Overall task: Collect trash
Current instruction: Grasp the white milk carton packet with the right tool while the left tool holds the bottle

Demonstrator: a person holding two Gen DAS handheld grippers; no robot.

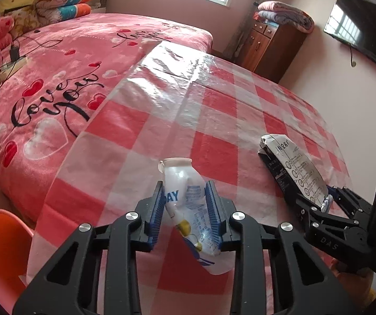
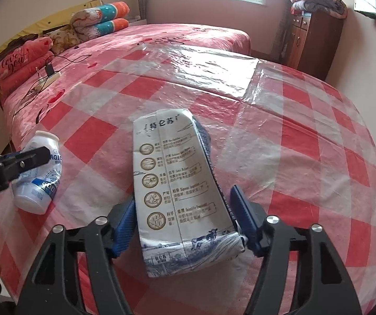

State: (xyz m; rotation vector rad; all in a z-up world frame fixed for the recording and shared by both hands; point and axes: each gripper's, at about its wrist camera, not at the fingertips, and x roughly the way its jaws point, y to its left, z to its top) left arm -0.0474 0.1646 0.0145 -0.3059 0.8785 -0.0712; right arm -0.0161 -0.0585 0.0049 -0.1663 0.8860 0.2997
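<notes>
**Ana:** Left wrist view first: the left gripper (image 1: 185,210) has its blue pads (image 1: 157,207) pressed on both sides of a small plastic bottle (image 1: 185,202). The jaws are clamped on it.

**Ben:** How does the bottle sit?

**Ana:** Tilted, with its white-rimmed mouth pointing away from the camera and its base near the gripper body, over the near part of the red-and-white checked tablecloth (image 1: 214,120). The wall of the bottle looks dented between the pads.

**Ben:** And the right side?

**Ana:** In the right wrist view the right gripper (image 2: 185,218) straddles a flattened milk carton (image 2: 177,191) that lies lengthwise on the cloth, its cow-printed end near and its folded top far. The left pad touches the carton's edge. The right pad stands at its corner, but I cannot tell whether it presses, so I cannot tell if the carton is gripped.

**Ben:** Where are the two relative to each other?

**Ana:** The bottle is to the left of the carton, apart from it, both on the near half of the table.

**Ben:** Anything else around?

**Ana:** A bed with a pink blanket (image 1: 56,84) lies beyond the table on the left, a wooden cabinet (image 2: 316,44) stands at the far right, and an orange chair (image 1: 1,246) shows at the near left.
</notes>
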